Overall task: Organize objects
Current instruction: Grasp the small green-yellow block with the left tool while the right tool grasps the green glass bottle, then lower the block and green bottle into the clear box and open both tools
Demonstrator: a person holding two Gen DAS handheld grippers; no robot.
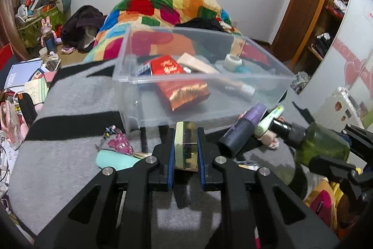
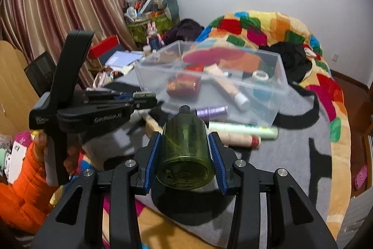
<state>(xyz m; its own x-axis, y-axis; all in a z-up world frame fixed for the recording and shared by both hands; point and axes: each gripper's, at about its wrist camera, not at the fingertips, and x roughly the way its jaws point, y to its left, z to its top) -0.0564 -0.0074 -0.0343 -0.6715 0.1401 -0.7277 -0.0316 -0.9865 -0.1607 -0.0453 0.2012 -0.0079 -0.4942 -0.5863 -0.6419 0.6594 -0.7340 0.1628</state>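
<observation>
My left gripper (image 1: pixel 186 132) is shut on a small pale-green block with a clear, dark-flecked face (image 1: pixel 185 146), held just above the grey blanket in front of the clear plastic box (image 1: pixel 126 76). In the right wrist view the same gripper (image 2: pixel 149 97) shows from the side at left, block (image 2: pixel 142 94) in its tips. My right gripper (image 2: pixel 185 141) is shut on a green see-through bottle (image 2: pixel 186 155) with a black cap, pointing towards the box (image 2: pixel 277 90). The bottle (image 1: pixel 324 144) also shows at the right of the left wrist view.
The box holds a red foil packet (image 1: pixel 184 85), a beige tube (image 1: pixel 223 81) and a tape roll (image 1: pixel 233 60). A purple tube (image 1: pixel 242 127), a pale green tube (image 1: pixel 268 118), a mint item (image 1: pixel 114 159) and a pink charm (image 1: pixel 120 144) lie on the blanket. Clutter lines the left edge.
</observation>
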